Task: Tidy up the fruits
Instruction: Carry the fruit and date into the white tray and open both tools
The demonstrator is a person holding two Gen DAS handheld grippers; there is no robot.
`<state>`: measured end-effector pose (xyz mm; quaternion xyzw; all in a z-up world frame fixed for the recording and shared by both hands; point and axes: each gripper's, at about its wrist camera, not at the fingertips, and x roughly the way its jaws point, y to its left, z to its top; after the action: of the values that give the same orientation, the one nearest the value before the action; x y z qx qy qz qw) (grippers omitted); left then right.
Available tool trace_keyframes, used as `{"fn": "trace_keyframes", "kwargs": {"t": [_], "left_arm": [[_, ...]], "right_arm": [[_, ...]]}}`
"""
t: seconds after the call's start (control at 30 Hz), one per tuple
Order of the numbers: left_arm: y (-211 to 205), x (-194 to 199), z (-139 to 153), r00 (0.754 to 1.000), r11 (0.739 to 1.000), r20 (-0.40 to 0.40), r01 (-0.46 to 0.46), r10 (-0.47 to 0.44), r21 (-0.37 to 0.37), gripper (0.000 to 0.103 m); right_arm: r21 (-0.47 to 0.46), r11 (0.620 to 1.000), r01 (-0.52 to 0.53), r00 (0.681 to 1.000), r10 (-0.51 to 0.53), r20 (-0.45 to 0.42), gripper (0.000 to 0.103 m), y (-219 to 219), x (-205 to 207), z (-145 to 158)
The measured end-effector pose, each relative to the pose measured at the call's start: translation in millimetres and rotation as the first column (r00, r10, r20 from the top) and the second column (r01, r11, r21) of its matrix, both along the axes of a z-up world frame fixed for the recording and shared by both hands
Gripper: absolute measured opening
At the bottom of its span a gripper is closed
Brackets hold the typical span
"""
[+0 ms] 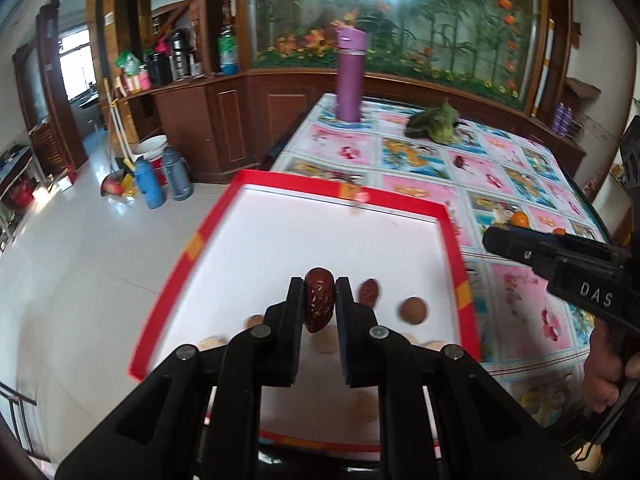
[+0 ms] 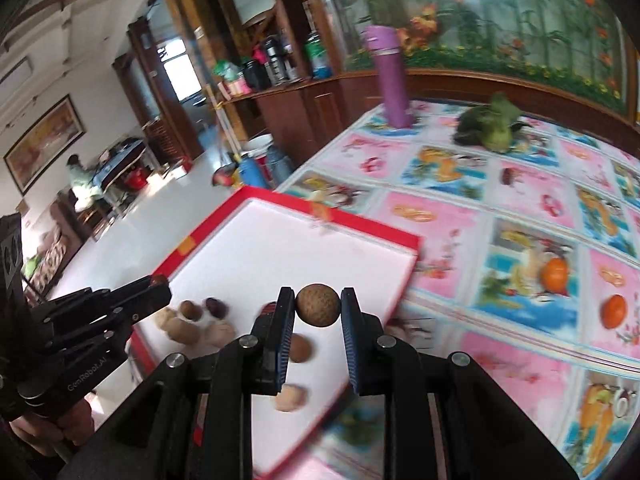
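Pinched between the left gripper (image 1: 319, 304) jaws, a red date (image 1: 318, 305), a brown longan (image 2: 317, 305) clamped by the right gripper (image 2: 317, 312) jaws, both held above the red-rimmed tray (image 1: 456, 240).

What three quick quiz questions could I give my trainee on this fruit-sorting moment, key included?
1. True or false: the left gripper is shut on a red date.
2. What does the right gripper carry? A) an orange B) a round brown fruit C) nothing
3. Fill in: both grippers hover over the white tray with the ____ rim.

Key
1. True; the wrinkled date sits between the fingers.
2. B; the round brown fruit is pinched at the fingertips, while two oranges lie on the patterned tablecloth, outside the tray.
3. Red.
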<state>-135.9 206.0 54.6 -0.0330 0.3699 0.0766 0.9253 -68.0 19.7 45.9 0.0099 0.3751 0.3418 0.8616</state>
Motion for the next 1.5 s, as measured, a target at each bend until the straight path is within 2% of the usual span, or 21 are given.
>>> {"fn": "trace_keyframes", "kwargs": {"t": [0.2, 0.37, 0.7, 1.07, 1.13, 1.3, 1.37, 1.43, 1.5], "left_arm": [[19, -7, -6, 1.000, 1.000, -0.002, -0.014, 0.014, 0.003, 0.017], [24, -8, -19, 0.999, 1.000, -0.037, -0.003, 0.003, 0.005, 0.017], [28, -3, -38, 0.996, 1.000, -0.094, -0.003, 0.003, 0.000, 0.017], [26, -1, -39, 0.994, 1.000, -0.107, 0.000, 0.002, 0.015, 0.018], [27, -1, -39, 0.994, 1.000, -0.112, -0.003, 0.005, 0.012, 0.022], [31, -4, -28, 0.996, 0.999, -0.085, -0.037, 0.036, -0.006, 0.056], [29, -6, -20, 0.997, 0.999, -0.063, -0.045, 0.045, 0.002, 0.062], [22, -6, -14, 0.998, 0.999, -0.046, -0.034, 0.034, 0.007, 0.064], [12, -4, -10, 0.999, 1.000, -0.039, -0.010, 0.011, 0.014, 0.070]], "right_arm": [[-0.041, 0.993, -0.106, 0.994, 0.106, -0.017, 0.022, 48, -21, -16], [-0.095, 0.986, -0.139, 0.990, 0.136, -0.041, 0.022, 70, -26, -35], [-0.134, 0.977, -0.166, 0.985, 0.157, -0.076, 0.022, 83, -35, -52], [-0.130, 0.975, -0.180, 0.979, 0.165, -0.118, 0.023, 83, -35, -56], [-0.133, 0.975, -0.180, 0.979, 0.165, -0.118, 0.023, 81, -35, -54], [-0.105, 0.982, -0.159, 0.986, 0.152, -0.072, 0.029, 64, -36, -38], [-0.076, 0.988, -0.131, 0.991, 0.128, -0.043, 0.033, 50, -34, -29], [-0.049, 0.995, -0.086, 0.996, 0.085, -0.020, 0.041, 32, -29, -20], [-0.028, 0.999, -0.037, 0.999, 0.037, -0.005, 0.042, 13, -23, -15]]}}
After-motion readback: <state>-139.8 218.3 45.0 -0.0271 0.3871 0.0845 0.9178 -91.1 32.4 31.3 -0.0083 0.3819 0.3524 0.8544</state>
